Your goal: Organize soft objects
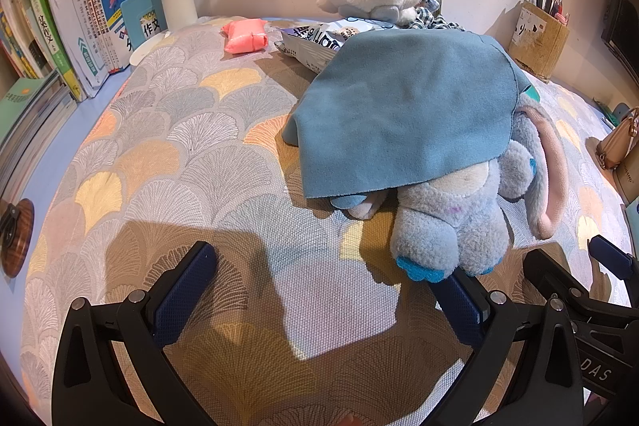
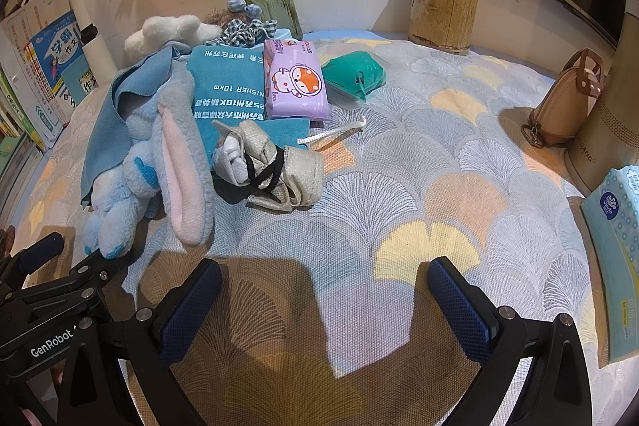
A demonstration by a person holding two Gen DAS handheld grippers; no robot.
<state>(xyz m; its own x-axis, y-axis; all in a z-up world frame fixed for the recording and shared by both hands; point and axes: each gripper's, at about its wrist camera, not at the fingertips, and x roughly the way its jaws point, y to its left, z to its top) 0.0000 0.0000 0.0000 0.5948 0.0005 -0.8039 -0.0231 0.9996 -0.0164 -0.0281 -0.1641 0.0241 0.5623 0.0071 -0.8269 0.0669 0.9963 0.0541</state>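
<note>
Beside my two wide-open, empty grippers, left [image 1: 319, 300] and right [image 2: 325, 310], lay a limp plush rabbit [image 1: 451, 222], best pinched at its foot.

Blue cloth [image 1: 403, 114], fan-patterned tablecloth [image 1: 167, 146]

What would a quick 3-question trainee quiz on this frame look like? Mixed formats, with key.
1. True or false: the blue cloth lies partly over the blue plush rabbit.
2. Multiple choice: the purple tissue pack lies
A) on the teal towel
B) inside the pen holder
C) in the right gripper
3. Fill in: both the left gripper and the right gripper are ____ and hold nothing.

Key: 1 true; 2 A; 3 open.
</note>
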